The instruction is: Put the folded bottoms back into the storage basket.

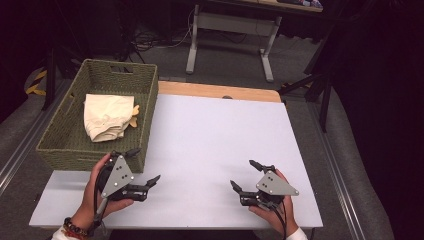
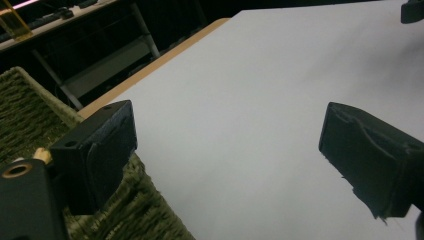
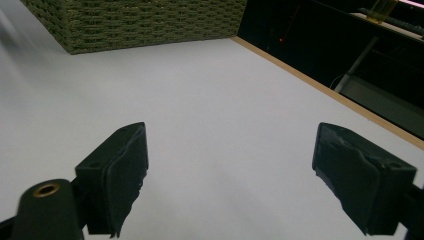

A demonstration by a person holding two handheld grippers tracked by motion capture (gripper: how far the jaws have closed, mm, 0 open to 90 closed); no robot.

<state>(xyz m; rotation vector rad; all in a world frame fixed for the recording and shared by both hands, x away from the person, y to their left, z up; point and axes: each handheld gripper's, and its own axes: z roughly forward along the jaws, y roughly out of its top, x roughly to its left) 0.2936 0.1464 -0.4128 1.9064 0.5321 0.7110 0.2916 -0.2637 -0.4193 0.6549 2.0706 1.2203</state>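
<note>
A green woven basket (image 1: 60, 145) stands on the table's left side, holding a folded cream cloth (image 1: 107, 116). My left gripper (image 1: 144, 166) is held low beside the basket's near right corner, jaws wide apart and nothing between them. In the left gripper view that gripper (image 2: 227, 150) looks across the white tabletop with the basket wall (image 2: 30, 110) at its left. My right gripper (image 1: 243, 175) hovers at the near right of the table, open and empty. The right gripper view has this gripper (image 3: 230, 170) facing the basket (image 3: 145, 22) across bare table.
The white tabletop (image 1: 215, 135) has a wooden strip (image 1: 220, 91) along its far edge. Beyond it stands a desk frame with grey legs (image 1: 192, 50) on a grey floor. Dark curtains close off the right side.
</note>
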